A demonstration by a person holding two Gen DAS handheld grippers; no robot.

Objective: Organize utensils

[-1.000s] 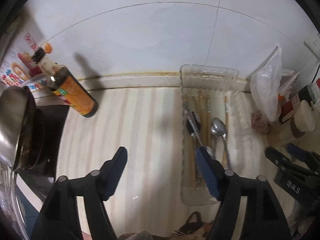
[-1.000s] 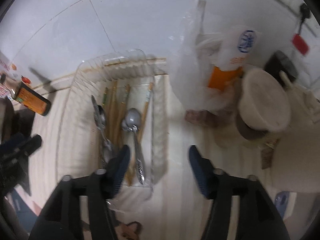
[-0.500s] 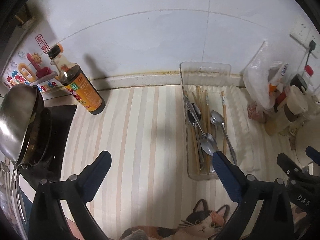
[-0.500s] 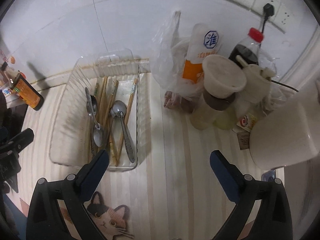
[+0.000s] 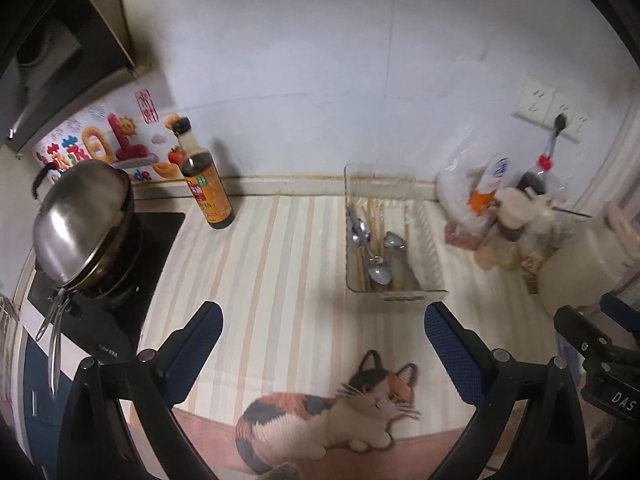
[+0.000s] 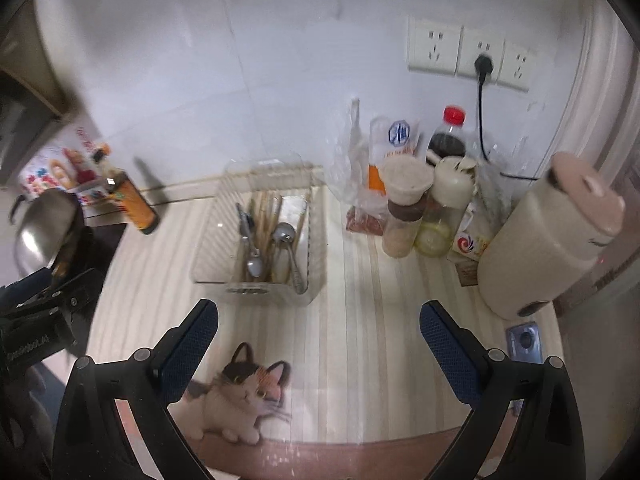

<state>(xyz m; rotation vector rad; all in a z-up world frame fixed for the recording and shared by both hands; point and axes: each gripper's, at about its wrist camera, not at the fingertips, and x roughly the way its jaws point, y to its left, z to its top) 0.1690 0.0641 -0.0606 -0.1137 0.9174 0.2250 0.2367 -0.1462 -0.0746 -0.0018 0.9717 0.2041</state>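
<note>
A clear plastic tray [image 5: 416, 294] stands on the striped mat against the wall. It holds metal spoons [image 5: 378, 272] and wooden chopsticks [image 5: 376, 216]. It also shows in the right wrist view [image 6: 316, 240] with the spoons [image 6: 284, 234] and chopsticks [image 6: 266, 210]. My left gripper [image 5: 322, 342] is open and empty, well in front of the tray. My right gripper [image 6: 318, 338] is open and empty, in front of the tray and slightly right of it.
A soy sauce bottle [image 5: 204, 184] stands left of the tray. A pot with a steel lid [image 5: 80, 224] sits on the black cooktop [image 5: 132, 308]. Jars, bottles and a plastic bag [image 6: 412, 196] crowd the right. A beige kettle [image 6: 548, 236] stands far right. A cat picture [image 5: 332, 416] marks the mat's front edge.
Both grippers have pulled back and up from the tray and opened wider. The tray now lies farther away in both views.
</note>
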